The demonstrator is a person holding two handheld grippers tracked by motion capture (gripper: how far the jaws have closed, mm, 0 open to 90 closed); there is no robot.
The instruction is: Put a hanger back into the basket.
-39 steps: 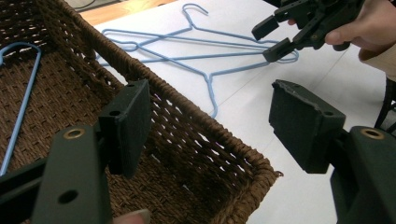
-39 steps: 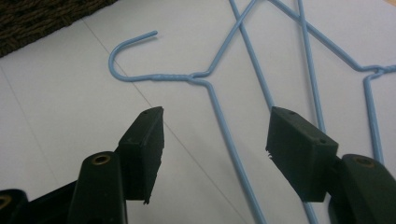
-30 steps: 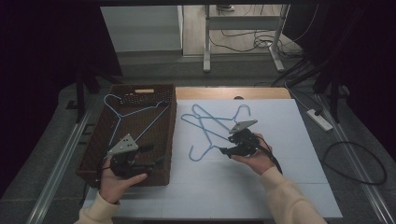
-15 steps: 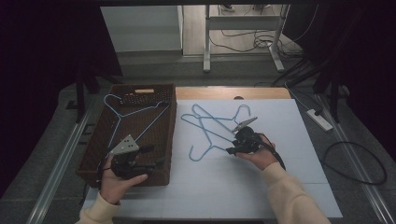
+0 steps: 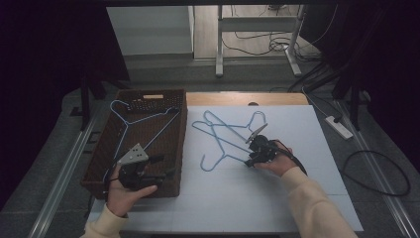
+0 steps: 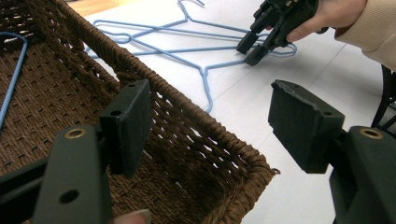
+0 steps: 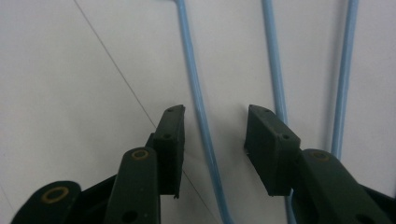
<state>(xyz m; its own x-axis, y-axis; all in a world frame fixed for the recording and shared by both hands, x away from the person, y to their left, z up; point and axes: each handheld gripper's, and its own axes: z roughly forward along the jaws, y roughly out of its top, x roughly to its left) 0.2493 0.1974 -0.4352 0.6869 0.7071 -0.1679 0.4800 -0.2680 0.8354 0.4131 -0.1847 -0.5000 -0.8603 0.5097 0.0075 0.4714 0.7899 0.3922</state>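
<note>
A brown wicker basket (image 5: 182,130) stands at the table's left with one blue wire hanger (image 5: 128,124) inside. Two more blue hangers (image 5: 224,144) lie crossed on the white table. My left gripper (image 5: 166,167) hovers over the basket's near right corner (image 6: 243,158), open and with nothing in it (image 6: 210,107). My right gripper (image 5: 249,160) points down at the hangers. Its jaws have just been closing, with one hanger wire (image 7: 198,102) running between them and a gap on both sides (image 7: 215,116). From the left gripper view, the right gripper (image 6: 254,46) stands over that wire.
Two further hanger wires (image 7: 275,70) run past the right jaw. A wooden strip (image 5: 247,99) edges the table's far side. Beyond it stand metal desk legs (image 5: 218,44). A power strip (image 5: 339,126) and cables lie on the floor at right.
My right gripper has sunk a little onto the hangers and its jaws have narrowed around one wire. The left gripper has kept still over the basket.
</note>
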